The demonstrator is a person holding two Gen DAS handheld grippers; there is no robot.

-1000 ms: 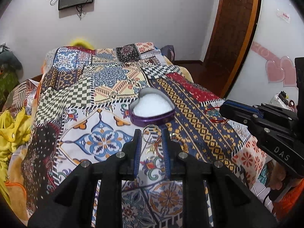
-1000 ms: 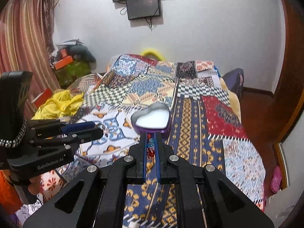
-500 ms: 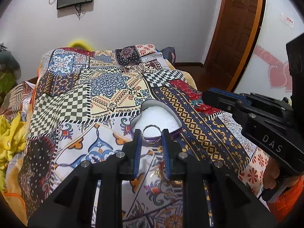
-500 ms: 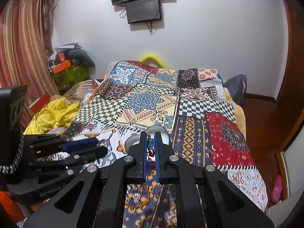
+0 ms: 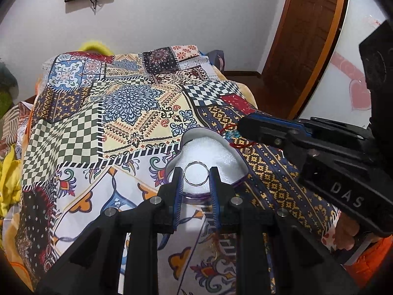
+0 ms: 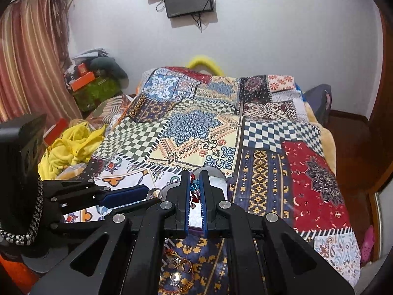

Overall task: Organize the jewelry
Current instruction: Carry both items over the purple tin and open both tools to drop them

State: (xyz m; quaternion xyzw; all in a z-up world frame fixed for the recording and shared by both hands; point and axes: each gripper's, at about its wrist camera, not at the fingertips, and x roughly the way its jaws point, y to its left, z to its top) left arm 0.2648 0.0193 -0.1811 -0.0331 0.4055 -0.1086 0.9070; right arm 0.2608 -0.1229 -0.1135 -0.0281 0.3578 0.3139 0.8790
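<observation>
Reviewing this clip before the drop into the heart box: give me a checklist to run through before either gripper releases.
1. Silver ring clamped between the left gripper fingers: ok.
2. Ring positioned over the white padding of the heart-shaped box: ok.
3. Red and blue beaded piece held in the right gripper: ok.
4. Beaded piece over the box: ok, it hangs at the box's right edge in the left view.
5. Height of the ring above the padding: cannot tell.
6. Loose gold jewelry on the bedspread left to collect: not ok.
</observation>
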